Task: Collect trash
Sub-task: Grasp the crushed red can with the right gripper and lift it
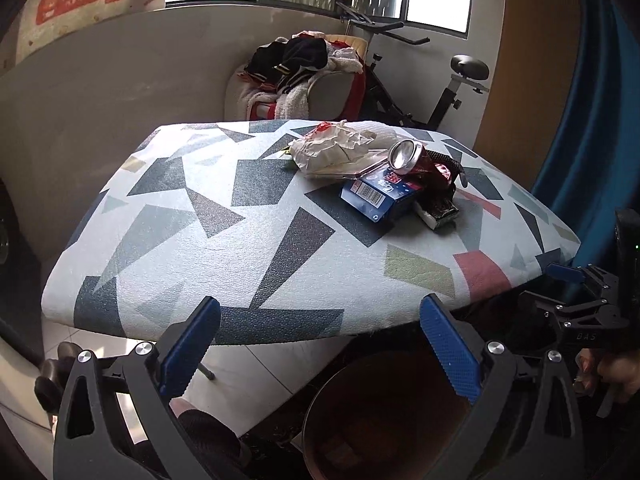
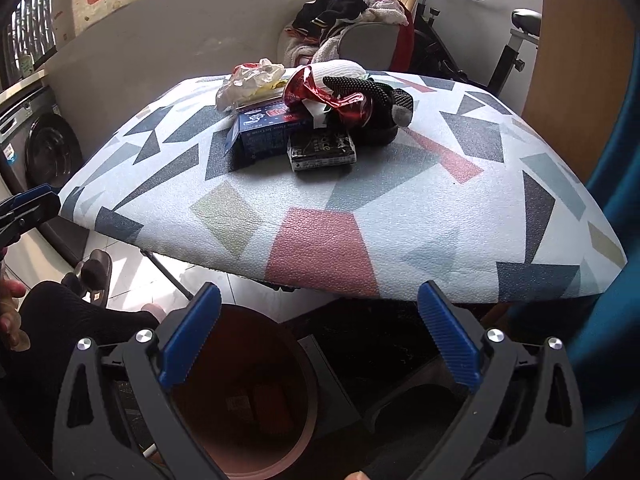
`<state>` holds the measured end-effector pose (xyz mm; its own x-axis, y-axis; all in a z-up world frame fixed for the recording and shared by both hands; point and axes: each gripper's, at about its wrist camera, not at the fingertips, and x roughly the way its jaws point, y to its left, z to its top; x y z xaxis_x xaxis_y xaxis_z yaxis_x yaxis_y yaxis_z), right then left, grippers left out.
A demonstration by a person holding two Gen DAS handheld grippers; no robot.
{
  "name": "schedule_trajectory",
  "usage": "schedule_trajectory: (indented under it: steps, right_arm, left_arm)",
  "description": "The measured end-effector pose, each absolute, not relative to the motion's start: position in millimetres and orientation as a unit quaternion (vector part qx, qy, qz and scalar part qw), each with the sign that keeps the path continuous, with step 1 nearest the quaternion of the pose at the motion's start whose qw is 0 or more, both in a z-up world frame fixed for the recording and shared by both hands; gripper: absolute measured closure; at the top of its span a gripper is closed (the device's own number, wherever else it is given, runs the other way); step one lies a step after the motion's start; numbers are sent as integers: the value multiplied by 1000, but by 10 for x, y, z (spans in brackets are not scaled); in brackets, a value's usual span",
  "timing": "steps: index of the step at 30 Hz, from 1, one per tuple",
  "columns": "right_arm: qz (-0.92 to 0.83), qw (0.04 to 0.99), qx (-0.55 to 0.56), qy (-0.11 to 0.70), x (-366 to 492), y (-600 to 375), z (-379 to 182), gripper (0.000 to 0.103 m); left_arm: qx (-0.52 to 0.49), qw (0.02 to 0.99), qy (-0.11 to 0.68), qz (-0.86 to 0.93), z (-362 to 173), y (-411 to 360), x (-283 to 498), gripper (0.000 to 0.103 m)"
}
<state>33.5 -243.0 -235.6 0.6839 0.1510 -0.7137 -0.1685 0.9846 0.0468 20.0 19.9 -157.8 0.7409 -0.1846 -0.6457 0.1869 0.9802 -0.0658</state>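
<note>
Trash sits heaped toward the far side of the patterned tabletop [image 1: 280, 240]: crushed red can [image 1: 408, 156] on top, crumpled wrapper [image 1: 340, 150] behind it, blue carton [image 1: 376, 196] in front, a dark packet [image 1: 436, 210] at the carton's right, all touching or overlapping. A black-and-white woven item [image 2: 368, 88] lies draped across the pile; what it is, unclear.

Brown bin [image 2: 244, 392] stands on the floor below the tabletop's near edge, a few items already inside, dim and hard to name.

Left gripper [image 1: 320, 356] is released, blue pads spread wide, nothing between them; it hangs above the bin's rim and short of the tabletop. Right gripper [image 2: 320, 344] likewise spread wide and empty, directly over the bin mouth.

Judgement: between picks, with both grippers free and most of the pile not yet collected. Next move calls for reaching up and across to the pile. The can, topmost and exposed, looks the easiest grasp; jaws must straddle it without dragging the wrapper or knocking the carton.
</note>
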Motion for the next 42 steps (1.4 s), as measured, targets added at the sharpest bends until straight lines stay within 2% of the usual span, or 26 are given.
schedule_trajectory:
  steps: [2, 4, 6, 9, 10, 12, 18, 23, 25, 28, 30, 34, 42]
  right_arm:
    - [85, 919, -24, 385, 401, -2452, -2321, 7]
    - [86, 918, -42, 385, 509, -2465, -2285, 22]
    - [88, 917, -62, 384, 660, -2478, -2247, 30]
    - [100, 915, -89, 382, 942, -2469, -2189, 49]
    - [105, 914, -99, 379, 1039, -2455, -2165, 52]
    - [115, 914, -122, 370, 1241, -2389, -2113, 56]
    - [123, 907, -216, 341, 1767, -2067, -2062, 60]
    - [129, 897, -251, 340, 2090, -1869, -2116, 63]
    - [121, 886, -284, 344, 2175, -1763, -2187, 73]
    - [116, 877, -312, 346, 2248, -1661, -2260, 77]
    - [114, 878, -307, 348, 2288, -1648, -2270, 79]
    - [125, 899, -258, 331, 2233, -1724, -2080, 94]
    - [145, 946, -58, 283, 2000, -2221, -1539, 94]
  left_arm:
    - [6, 933, 344, -102, -1575, 209, 230, 6]
    - [7, 933, 343, -106, -1576, 226, 274, 6]
    - [14, 935, 341, -96, -1577, 233, 325, 6]
    - [12, 937, 343, -69, -1591, 283, 435, 6]
    - [5, 936, 345, -69, -1598, 311, 480, 6]
    - [0, 935, 349, -60, -1627, 351, 553, 6]
    - [-6, 934, 353, -50, -1721, 434, 720, 6]
    - [-21, 932, 360, -50, -1783, 501, 819, 6]
    - [-23, 932, 360, -46, -1806, 525, 837, 6]
    - [-22, 931, 361, -49, -1846, 539, 841, 6]
    - [-24, 929, 365, -52, -1877, 537, 845, 6]
    - [-30, 927, 370, -55, -1897, 529, 858, 6]
    - [-42, 918, 390, -61, -1863, 500, 1057, 14]
